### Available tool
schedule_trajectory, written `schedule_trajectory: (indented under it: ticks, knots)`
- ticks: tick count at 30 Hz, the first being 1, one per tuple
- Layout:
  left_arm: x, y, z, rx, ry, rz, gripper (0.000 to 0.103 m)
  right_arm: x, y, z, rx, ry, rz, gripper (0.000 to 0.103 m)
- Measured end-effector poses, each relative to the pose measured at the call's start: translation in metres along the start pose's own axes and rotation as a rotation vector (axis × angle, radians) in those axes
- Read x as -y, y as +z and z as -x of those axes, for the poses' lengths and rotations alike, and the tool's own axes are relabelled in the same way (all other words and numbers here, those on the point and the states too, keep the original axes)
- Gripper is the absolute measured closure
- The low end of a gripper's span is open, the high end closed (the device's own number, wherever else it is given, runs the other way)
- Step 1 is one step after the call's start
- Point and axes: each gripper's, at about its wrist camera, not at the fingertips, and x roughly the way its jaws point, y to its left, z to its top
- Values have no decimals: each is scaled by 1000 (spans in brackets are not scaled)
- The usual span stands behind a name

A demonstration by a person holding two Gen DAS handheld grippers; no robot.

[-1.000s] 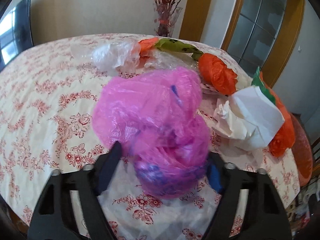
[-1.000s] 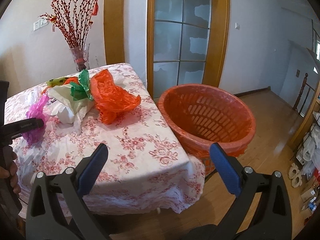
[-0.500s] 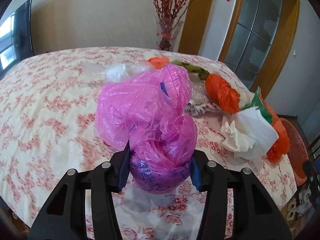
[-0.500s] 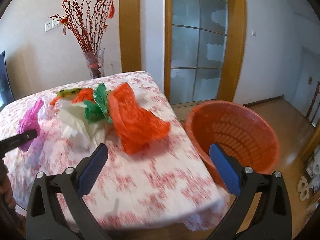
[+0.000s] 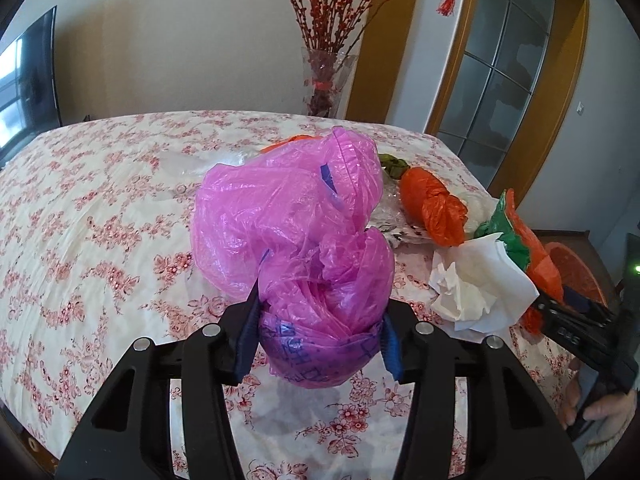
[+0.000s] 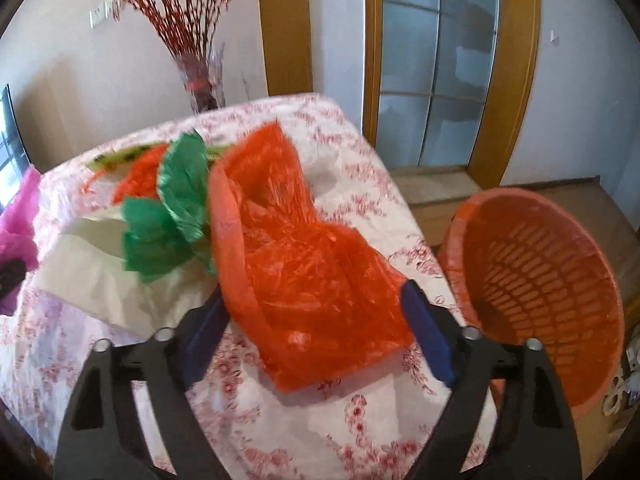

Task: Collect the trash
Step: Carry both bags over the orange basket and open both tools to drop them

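Our left hand-held gripper (image 5: 320, 332) clamps the pink bag (image 5: 292, 248) above the desk (image 5: 100, 216); our right hand-held gripper (image 6: 316, 316), jaws just closing, straddles the orange bag (image 6: 304, 264), grip unclear.

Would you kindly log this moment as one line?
left claw: shut on pink bag | right claw: closing around orange bag | basket: empty

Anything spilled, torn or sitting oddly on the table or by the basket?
Nothing spilled or visibly torn. One oddity: the orange basket beside the table is tilted, its mouth turned toward the tabletop. The crumpled bags are just the trash.
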Motion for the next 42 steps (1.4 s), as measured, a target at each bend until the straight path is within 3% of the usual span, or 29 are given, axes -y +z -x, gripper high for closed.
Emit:
schedule_trajectory:
  ticks: [4, 9, 24, 42]
  knots:
    - [4, 1, 0, 2, -7, -14, 53, 5, -1, -2, -3, 1, -6, 54]
    - [14, 3, 2, 11, -25, -33, 53, 15, 0, 6, 28, -3, -14, 67]
    - [97, 8, 16, 44, -163, -143, 53, 59, -13, 51, 122, -14, -82, 76]
    - [226, -1, 4, 35, -350, -290, 53, 163, -33, 99, 203, -202, -230, 76]
